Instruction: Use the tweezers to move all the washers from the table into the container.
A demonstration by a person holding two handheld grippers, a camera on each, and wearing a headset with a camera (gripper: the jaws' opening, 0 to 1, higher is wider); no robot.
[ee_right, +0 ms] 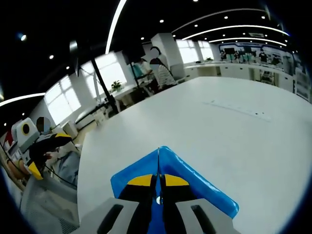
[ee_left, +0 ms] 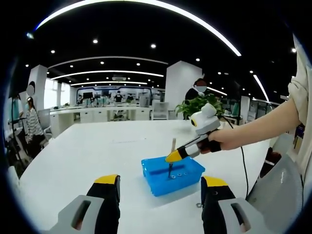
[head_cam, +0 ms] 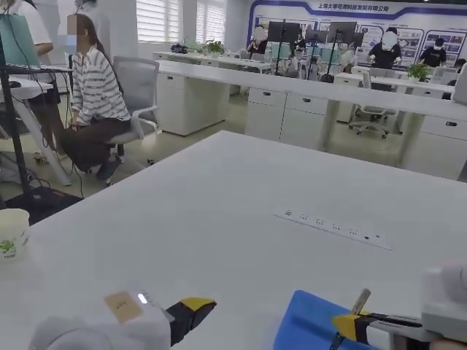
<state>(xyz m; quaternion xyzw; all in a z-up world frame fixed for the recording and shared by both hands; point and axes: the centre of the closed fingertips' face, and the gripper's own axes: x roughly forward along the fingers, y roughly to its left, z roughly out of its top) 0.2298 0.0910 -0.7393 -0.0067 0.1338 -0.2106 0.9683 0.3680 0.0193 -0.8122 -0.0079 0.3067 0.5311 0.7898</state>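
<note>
Nearest, the left gripper (ee_left: pixel 160 191) hangs over the near edge of the white table (head_cam: pixel 219 211), its jaws spread wide and empty. A small dark speck (ee_left: pixel 198 205) lies on the table just beside one jaw; it may be a washer, but it is too small to tell. Just beyond and to the right stands the blue container (ee_left: pixel 161 184), with several washers (ee_left: pixel 179 174) on its floor. The right gripper (ee_right: pixel 157 189) is above it, jaws pressed together on the tweezers (ee_left: pixel 171 163), which point steeply down with their tips at the container floor. Whether the tips hold a washer I cannot tell. Nothing steadies the container, so a push from the tips could slide it across the smooth top. The tweezers are thin and clamped only near their upper end, so they could twist in the jaws and drop a washer outside the rim. Farther off lie a power strip (head_cam: pixel 332 227) and, at the left edge, a paper cup (head_cam: pixel 11 235). Beyond them a seated person (head_cam: pixel 91 95) is well clear.
</note>
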